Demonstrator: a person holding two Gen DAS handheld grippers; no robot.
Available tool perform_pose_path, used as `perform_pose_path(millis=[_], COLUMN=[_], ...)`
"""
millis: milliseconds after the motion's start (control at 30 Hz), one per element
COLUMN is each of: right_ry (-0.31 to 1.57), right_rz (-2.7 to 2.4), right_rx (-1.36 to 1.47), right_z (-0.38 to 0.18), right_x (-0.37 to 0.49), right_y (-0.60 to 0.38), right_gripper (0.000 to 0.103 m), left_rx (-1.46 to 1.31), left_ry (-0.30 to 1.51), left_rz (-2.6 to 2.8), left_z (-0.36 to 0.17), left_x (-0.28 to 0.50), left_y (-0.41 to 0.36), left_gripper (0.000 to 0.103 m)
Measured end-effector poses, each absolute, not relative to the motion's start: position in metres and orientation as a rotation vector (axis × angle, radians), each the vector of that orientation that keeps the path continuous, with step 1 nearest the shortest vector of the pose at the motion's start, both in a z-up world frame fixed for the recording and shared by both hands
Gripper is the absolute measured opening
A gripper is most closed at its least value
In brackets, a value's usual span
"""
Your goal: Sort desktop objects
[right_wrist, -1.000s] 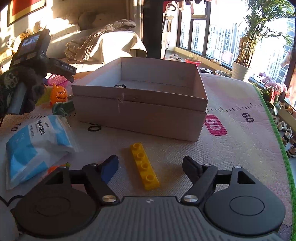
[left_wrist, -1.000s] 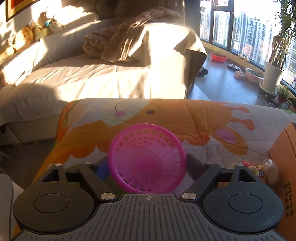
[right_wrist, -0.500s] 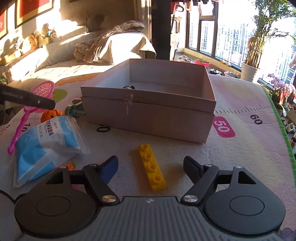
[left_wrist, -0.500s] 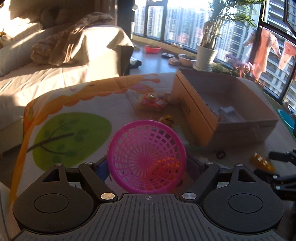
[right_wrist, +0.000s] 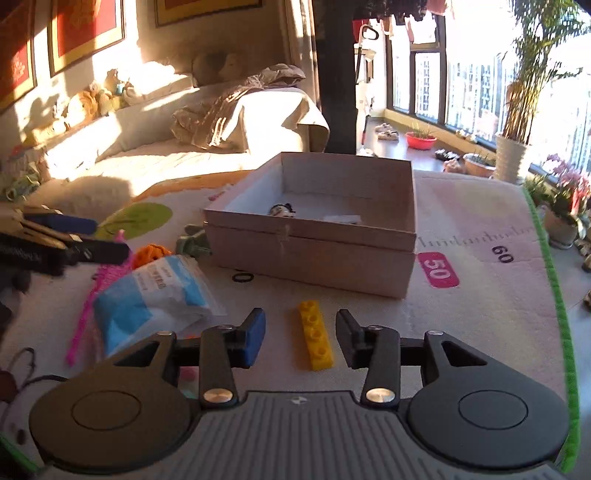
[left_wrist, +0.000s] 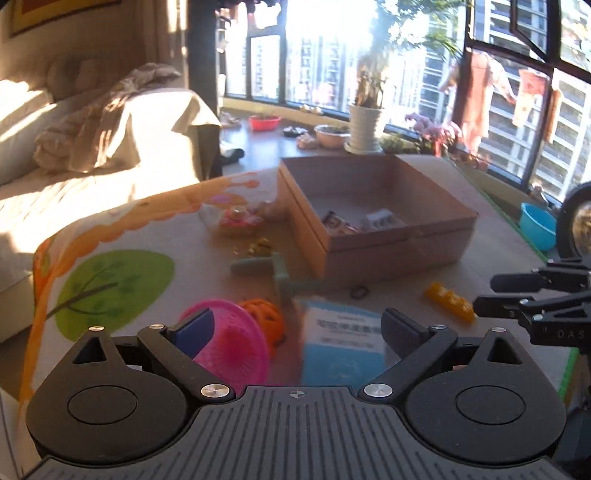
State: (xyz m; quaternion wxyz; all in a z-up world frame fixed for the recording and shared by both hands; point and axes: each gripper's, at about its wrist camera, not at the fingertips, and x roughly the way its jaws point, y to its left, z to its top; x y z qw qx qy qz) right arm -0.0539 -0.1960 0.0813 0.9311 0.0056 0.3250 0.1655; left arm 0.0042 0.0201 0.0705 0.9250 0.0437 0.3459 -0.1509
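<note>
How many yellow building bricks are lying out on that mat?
1. The yellow brick lies on the mat in front of the cardboard box, between the right gripper's jaws. Others may be hidden inside the box.

One open cardboard box [right_wrist: 314,254] stands at the middle of the mat; at least two small items lie inside it, too blurred to name. One yellow toy brick [right_wrist: 316,339] lies near, in front of the box. To the left lie one blue-and-white plastic packet [right_wrist: 155,295], one pink mesh strainer [left_wrist: 232,343], one orange pumpkin toy [left_wrist: 264,314] and one green toy [left_wrist: 280,277]. One black ring [right_wrist: 242,277] lies by the box's near left corner. One tall potted plant in a white pot [right_wrist: 511,162] stands far right. Two red framed pictures [right_wrist: 88,29] hang on the far left wall.
</note>
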Motion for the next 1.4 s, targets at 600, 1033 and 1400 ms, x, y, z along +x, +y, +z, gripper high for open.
perform_pose_path(millis=[600, 1033, 1400], right_ry=[0.762, 0.546, 0.535], right_rz=[0.405, 0.35, 0.296], right_rx=[0.068, 0.104, 0.101], right_z=[0.072, 0.136, 0.141], right_x=[-0.064, -0.075, -0.024], right_y=[-0.185, -0.241, -0.236], right_gripper=[0.034, 0.033, 0.033], left_rx=[0.132, 0.11, -0.009], left_ry=[0.847, 0.576, 0.594], left_rz=[-0.288, -0.42, -0.36], left_z=[0.033, 0.128, 0.103], left_x=[0.011, 0.008, 0.119], left_y=[-0.019, -0.053, -0.067], left_gripper=[0.075, 0.055, 0.07])
